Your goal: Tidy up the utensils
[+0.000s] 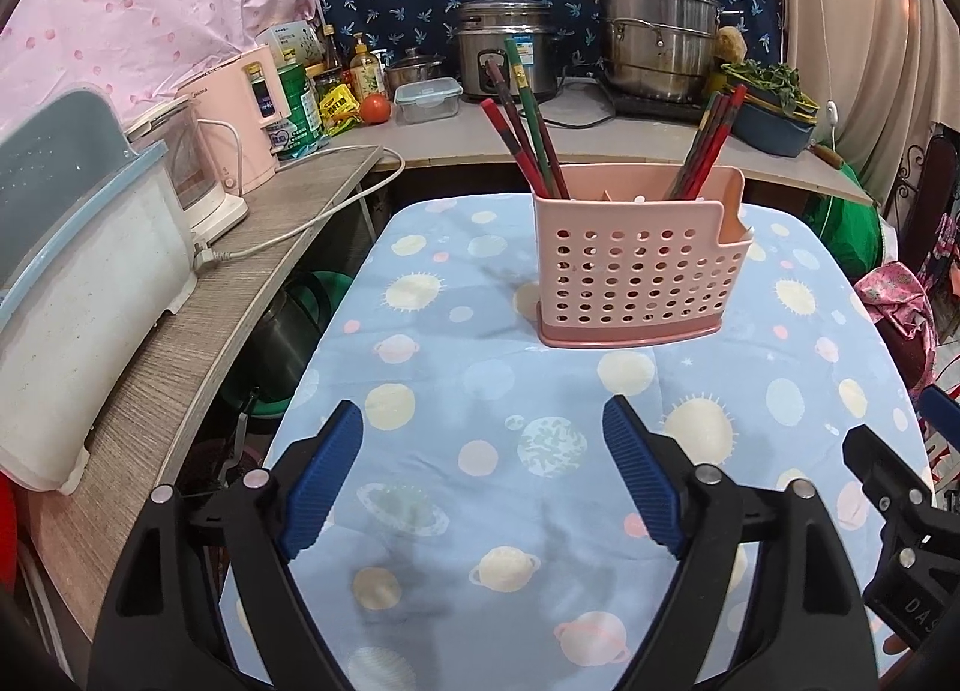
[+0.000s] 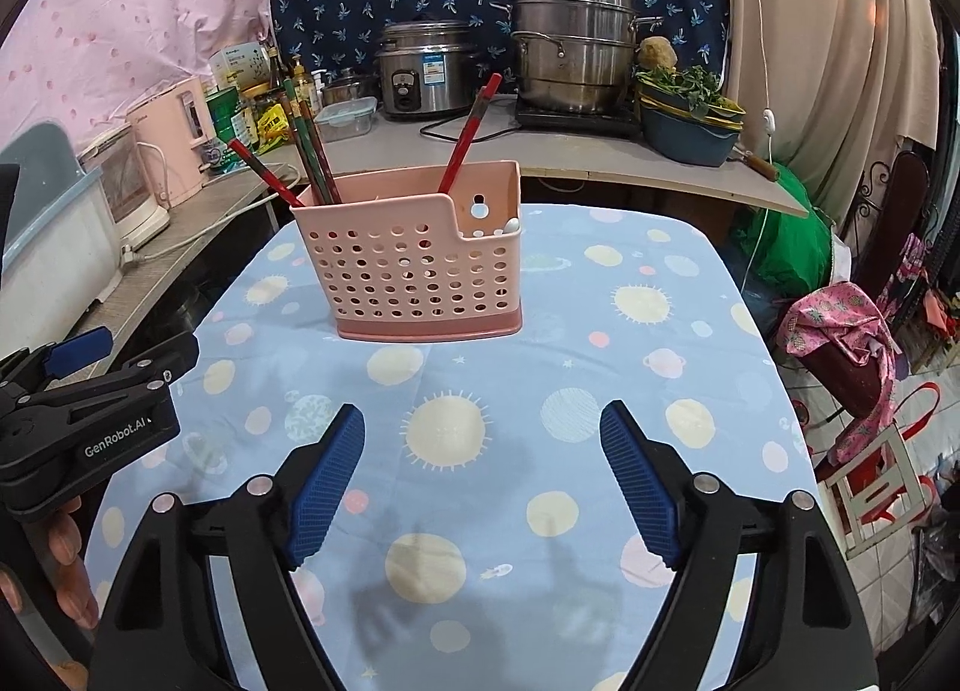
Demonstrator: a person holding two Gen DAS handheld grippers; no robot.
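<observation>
A pink perforated utensil holder (image 1: 641,265) (image 2: 414,265) stands upright on the table under a blue planet-print cloth (image 1: 540,487) (image 2: 510,451). Red and green chopsticks (image 1: 528,132) (image 2: 306,150) lean out of its left compartment. More red chopsticks (image 1: 711,141) (image 2: 468,135) lean out of the right compartment. My left gripper (image 1: 483,454) hangs open over the cloth, well short of the holder, nothing between its blue pads. My right gripper (image 2: 483,454) is likewise open and empty on the near side of the holder. In the right wrist view the left gripper's body (image 2: 84,421) shows at the left edge.
A wooden side shelf (image 1: 198,331) on the left carries a white box (image 1: 84,295), a pink kettle (image 1: 252,114) and a cord. The back counter (image 1: 600,141) holds a rice cooker (image 1: 504,45), a steel steamer pot (image 1: 657,30), bottles and a basin of greens (image 1: 774,108). Cloth-covered clutter (image 2: 840,343) sits right of the table.
</observation>
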